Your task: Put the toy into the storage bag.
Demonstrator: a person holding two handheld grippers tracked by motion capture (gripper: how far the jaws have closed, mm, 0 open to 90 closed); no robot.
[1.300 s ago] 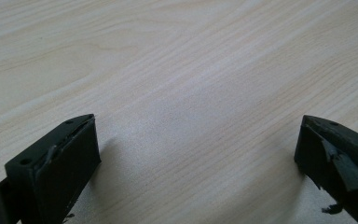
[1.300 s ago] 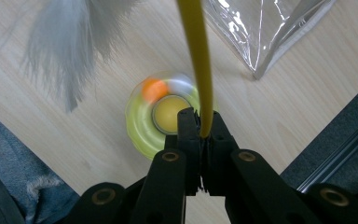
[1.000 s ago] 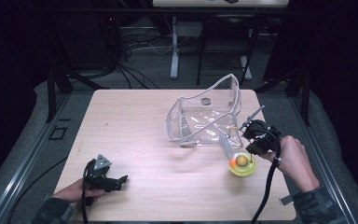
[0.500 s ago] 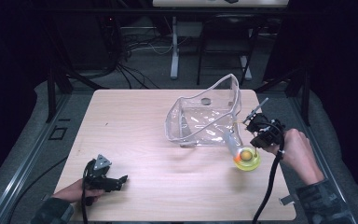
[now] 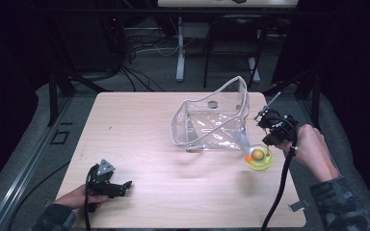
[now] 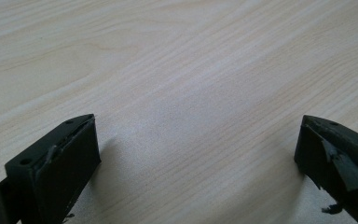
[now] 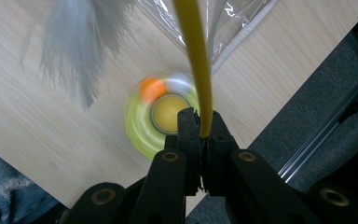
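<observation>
Cat-toy wand pinched in the right gripper, left one just parked.

From the high view: saw the right gripper (image 5: 268,126) at the worktop's (image 5: 139,130) right edge, right beside a clear plastic bag (image 5: 211,122), with a yellow-green ring toy (image 5: 258,159) lying flat just below it; left gripper (image 5: 107,185) sat low near the front-left corner, well apart from everything. Left gripper view: jaws spread wide, nothing between them but bare wood grain (image 6: 177,84). Right gripper view: jaws clamped tight on a thin yellow stick (image 7: 196,60) running up out of frame, blurry grey feather (image 7: 77,51) off to the left, ring toy (image 7: 142,123) with orange ball (image 7: 150,88) directly underneath, bag edge (image 7: 233,28) up top.
</observation>
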